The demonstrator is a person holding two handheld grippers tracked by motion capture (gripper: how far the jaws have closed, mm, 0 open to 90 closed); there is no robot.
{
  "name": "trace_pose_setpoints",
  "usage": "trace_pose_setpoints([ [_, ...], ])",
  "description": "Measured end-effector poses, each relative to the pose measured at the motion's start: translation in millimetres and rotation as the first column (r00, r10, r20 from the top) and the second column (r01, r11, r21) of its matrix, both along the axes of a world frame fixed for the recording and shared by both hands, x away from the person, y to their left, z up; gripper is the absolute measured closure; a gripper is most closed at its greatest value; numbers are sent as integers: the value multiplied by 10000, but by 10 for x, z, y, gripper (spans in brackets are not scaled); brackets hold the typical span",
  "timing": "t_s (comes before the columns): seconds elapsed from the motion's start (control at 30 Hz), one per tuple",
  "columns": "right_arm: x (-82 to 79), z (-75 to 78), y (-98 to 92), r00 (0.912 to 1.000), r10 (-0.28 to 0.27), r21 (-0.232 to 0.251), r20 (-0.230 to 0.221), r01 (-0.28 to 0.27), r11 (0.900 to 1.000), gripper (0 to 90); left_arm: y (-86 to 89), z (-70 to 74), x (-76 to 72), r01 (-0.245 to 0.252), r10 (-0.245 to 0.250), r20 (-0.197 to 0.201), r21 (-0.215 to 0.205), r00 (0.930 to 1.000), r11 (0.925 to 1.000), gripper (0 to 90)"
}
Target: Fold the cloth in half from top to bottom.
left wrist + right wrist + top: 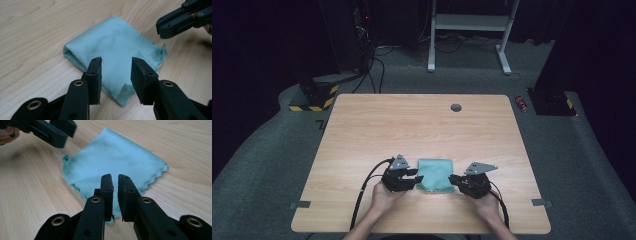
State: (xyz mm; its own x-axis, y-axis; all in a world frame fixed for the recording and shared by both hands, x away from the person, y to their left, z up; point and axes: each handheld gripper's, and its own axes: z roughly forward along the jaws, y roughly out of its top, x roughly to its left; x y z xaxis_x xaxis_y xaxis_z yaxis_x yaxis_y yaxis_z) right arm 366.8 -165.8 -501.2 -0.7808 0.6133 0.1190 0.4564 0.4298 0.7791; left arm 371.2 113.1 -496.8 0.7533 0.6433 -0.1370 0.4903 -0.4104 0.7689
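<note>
Cloth (435, 174) between both hand-held grippers

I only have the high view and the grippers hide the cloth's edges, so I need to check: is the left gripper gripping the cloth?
Observer: No. The left gripper is open, its jaws either side of the cloth's near corner, not pressing it.
Operator: And the right one?
Observer: The right gripper is almost closed, with a thin gap and nothing pinched in it.
Operator: Is the cloth flat?
Observer: Folded, with a rounded fold along one side.
</note>
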Motion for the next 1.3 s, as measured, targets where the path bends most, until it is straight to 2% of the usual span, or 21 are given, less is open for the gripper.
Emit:
trace_pose_setpoints([
  [0.13, 50, -74, 150, 9994, 175, -157, -286, -180, 9997, 763, -158, -96, 9, 183, -176, -221, 294, 9996, 9994, 568],
  [0.23, 71, -114, 213, 9988, 184, -116, -457, -189, 9998, 708, -206, -130, -9, 192, -183, -138, 628, 9997, 9978, 547],
  [0.3, 64, -126, 247, 9990, 196, -221, -393, -204, 9995, 673, -196, -138, -29, 218, -214, -62, 836, 9998, 9963, 533],
  [0.43, 24, -152, 277, 9994, 266, -725, -203, -280, 9970, 634, -109, -169, -75, 125, -122, -44, 941, 9999, 9955, 517],
  [0.5, 1, -178, 258, 9996, 255, -996, -133, -267, 9947, 619, -52, -198, -91, 95, -81, -149, 979, 9999, 9952, 508],
  [0.63, -54, -189, 150, 9997, 223, -1001, 43, -218, 9947, 601, 57, -228, -125, -15, 25, -128, 758, 9999, 9971, 505],
  [0.8, -93, -201, 45, 9998, 160, -1028, 90, -150, 9946, 590, 96, -229, -148, -73, 72, 9, 884, 10000, 9961, 503],
  [0.97, -86, -193, -26, 10000, 15, -876, 33, -12, 9962, 614, 131, -198, -133, -240, 255, -159, 913, 9995, 9955, 494],
  [1.03, -63, -162, -39, 10000, -35, -670, 88, 41, 9977, 648, 137, -161, -115, -389, 389, 16, 746, 9992, 9965, 494],
  [1.13, 14, -124, -38, 9998, -186, -144, 69, 187, 9997, 706, 120, -127, -48, -509, 509, 29, 158, 9987, 9986, 494],
  [1.23, 114, -112, 0, 9989, -454, 234, 125, 451, 9987, 764, 66, -133, 91, -689, 689, -10, -320, 9976, 9971, 489],
  [1.3, 190, -111, 52, 9985, -541, 316, -10, 541, 9980, 774, 19, -135, 178, -772, 771, -27, -555, 9970, 9955, 485],
])
